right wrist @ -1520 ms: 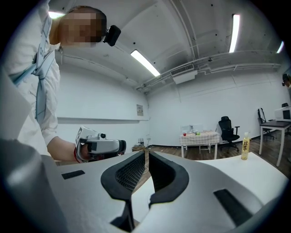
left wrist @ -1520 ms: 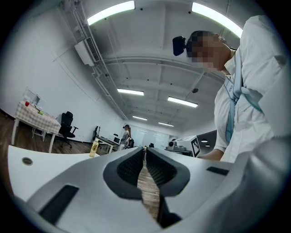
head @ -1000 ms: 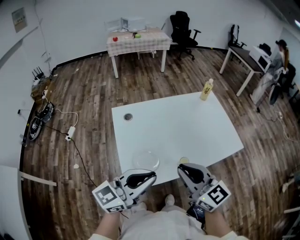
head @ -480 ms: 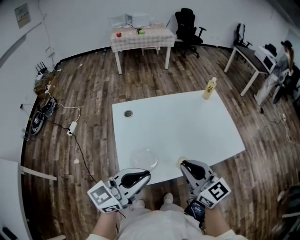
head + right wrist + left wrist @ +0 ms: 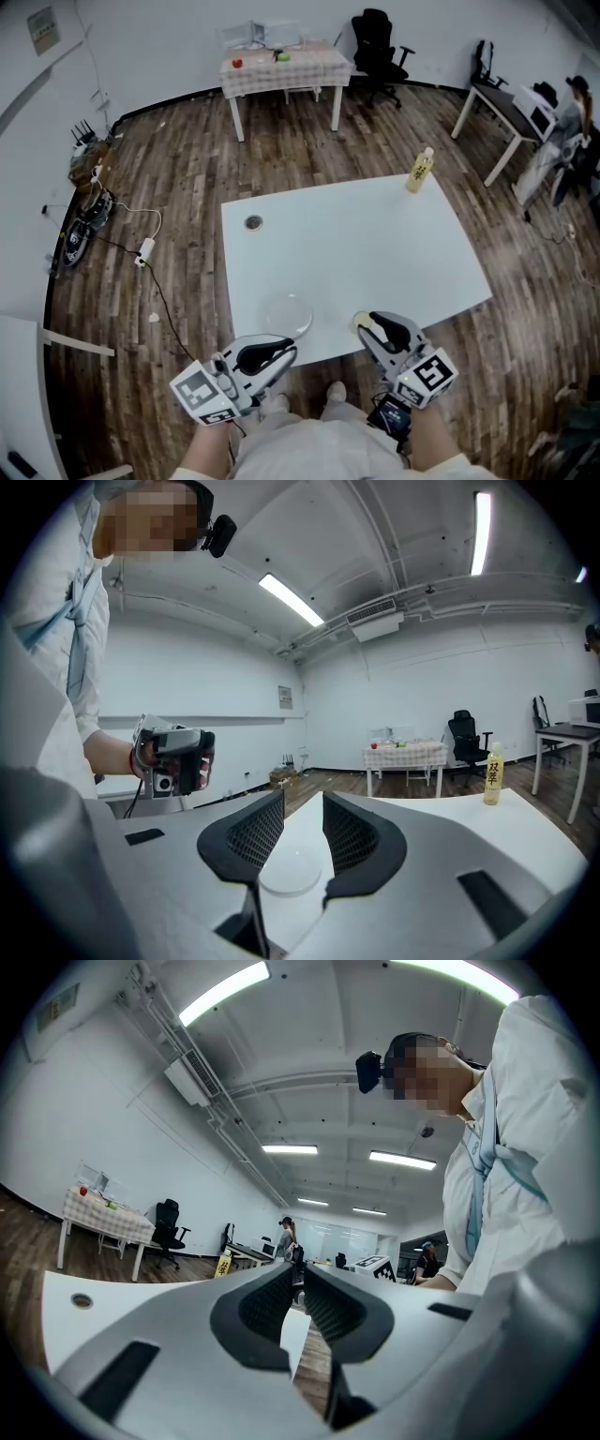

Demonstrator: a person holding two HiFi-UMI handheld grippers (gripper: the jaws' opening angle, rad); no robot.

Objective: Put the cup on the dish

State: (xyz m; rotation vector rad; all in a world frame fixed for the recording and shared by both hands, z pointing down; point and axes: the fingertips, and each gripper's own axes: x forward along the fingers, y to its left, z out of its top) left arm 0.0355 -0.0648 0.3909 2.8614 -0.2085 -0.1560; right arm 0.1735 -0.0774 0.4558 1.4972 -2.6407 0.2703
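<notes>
Right gripper view: right gripper [image 5: 302, 808], jaws opening, nothing between the pads; clear dish [image 5: 291, 872] lies on the white table [image 5: 525, 841] beyond the gap. Head view: cup [image 5: 361, 322] at the table's near edge, just beside that gripper's tips, apart from the dish. Left gripper [image 5: 298, 1274]: jaws together, empty. Yellow bottle [image 5: 419, 171] stands at the far edge.

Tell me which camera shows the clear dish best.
The head view: the whole dish shows from above, near the white table's front edge. The right gripper view shows it low, partly cut off by the right gripper's opening, empty tongs. The left gripper view doesn't show it.
</notes>
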